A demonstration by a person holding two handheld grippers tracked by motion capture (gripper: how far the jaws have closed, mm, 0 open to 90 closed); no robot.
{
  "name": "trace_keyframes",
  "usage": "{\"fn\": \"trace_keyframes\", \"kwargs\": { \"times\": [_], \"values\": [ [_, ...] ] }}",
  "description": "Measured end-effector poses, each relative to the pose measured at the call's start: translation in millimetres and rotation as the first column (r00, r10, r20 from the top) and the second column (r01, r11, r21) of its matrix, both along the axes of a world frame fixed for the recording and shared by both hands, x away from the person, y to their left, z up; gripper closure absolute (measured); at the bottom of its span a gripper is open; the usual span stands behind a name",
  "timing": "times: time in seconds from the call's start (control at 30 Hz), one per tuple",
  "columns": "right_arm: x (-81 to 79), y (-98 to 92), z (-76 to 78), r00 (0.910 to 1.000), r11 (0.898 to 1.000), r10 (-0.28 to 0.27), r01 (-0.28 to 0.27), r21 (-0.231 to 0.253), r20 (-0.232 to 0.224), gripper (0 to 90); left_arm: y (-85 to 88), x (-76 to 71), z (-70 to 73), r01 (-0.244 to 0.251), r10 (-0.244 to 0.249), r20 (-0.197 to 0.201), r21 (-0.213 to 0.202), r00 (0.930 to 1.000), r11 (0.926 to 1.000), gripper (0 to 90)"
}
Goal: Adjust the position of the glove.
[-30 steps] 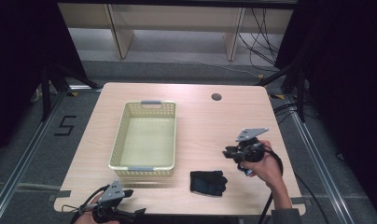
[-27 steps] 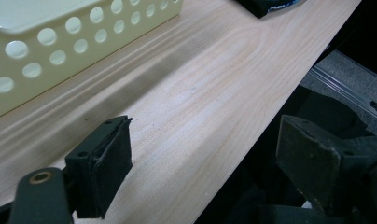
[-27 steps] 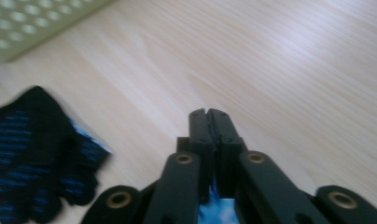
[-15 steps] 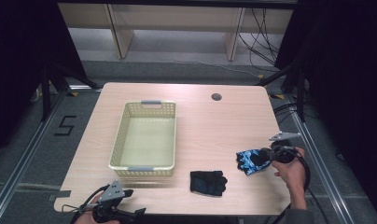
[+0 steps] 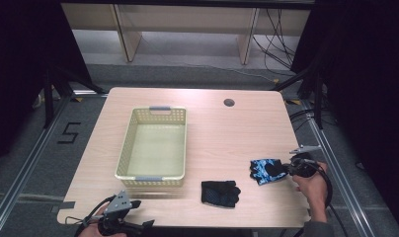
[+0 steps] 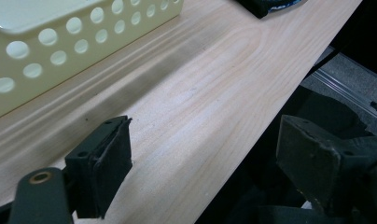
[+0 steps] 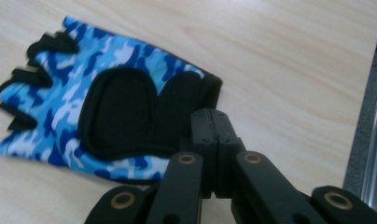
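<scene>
A black figure "5" (image 5: 69,133) is marked on the floor (image 5: 44,163), just off the table's (image 5: 247,133) left edge. No other writing can be read.

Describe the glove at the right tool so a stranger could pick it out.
Start at the yellow basket on the wooden table. Go right, past the plain black glove, to the right tool. Its glove alone is blue camouflage with a black palm pad.

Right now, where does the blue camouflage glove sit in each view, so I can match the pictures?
High view: blue glove lies near the table's right edge, beside the right gripper.
Right gripper view: blue glove at centre-left, its black cuff in the closed jaws of the right gripper.
Shared landmark: the wooden table, whose right edge runs just beyond the glove.
</scene>
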State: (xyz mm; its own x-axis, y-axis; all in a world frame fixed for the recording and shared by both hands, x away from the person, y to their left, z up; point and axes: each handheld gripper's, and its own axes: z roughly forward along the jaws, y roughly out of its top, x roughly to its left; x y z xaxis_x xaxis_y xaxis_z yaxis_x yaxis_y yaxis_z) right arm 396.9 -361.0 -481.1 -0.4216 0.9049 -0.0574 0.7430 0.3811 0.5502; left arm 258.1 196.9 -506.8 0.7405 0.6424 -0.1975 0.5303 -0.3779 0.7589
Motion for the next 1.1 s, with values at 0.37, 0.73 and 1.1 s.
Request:
{"fn": "trace_keyframes", "kwargs": {
  "times": [0.37,0.73,1.1],
  "values": [
    [-46.0,10.3,-4.9,0.9991,0.999,0.04,-0.04,0.023,-0.011,90.0,0.8,-0.3,1.6,0.02,-0.02,0.002,0.018,0.9998,0.9996,17.7],
    [-45.4,31.5,-7.4,0.9949,0.994,0.1,-0.099,0.038,-0.017,90.0,-1.2,-1.0,0.1,0.009,-0.009,0.004,0.003,1.0,1.0,17.7],
    [-34.4,84.5,-4.8,0.9734,0.974,0.228,-0.227,0.015,-0.023,90.0,-0.3,-0.6,0.0,0.013,-0.013,-0.005,0.031,0.9999,0.9994,17.7]
  ]
}}
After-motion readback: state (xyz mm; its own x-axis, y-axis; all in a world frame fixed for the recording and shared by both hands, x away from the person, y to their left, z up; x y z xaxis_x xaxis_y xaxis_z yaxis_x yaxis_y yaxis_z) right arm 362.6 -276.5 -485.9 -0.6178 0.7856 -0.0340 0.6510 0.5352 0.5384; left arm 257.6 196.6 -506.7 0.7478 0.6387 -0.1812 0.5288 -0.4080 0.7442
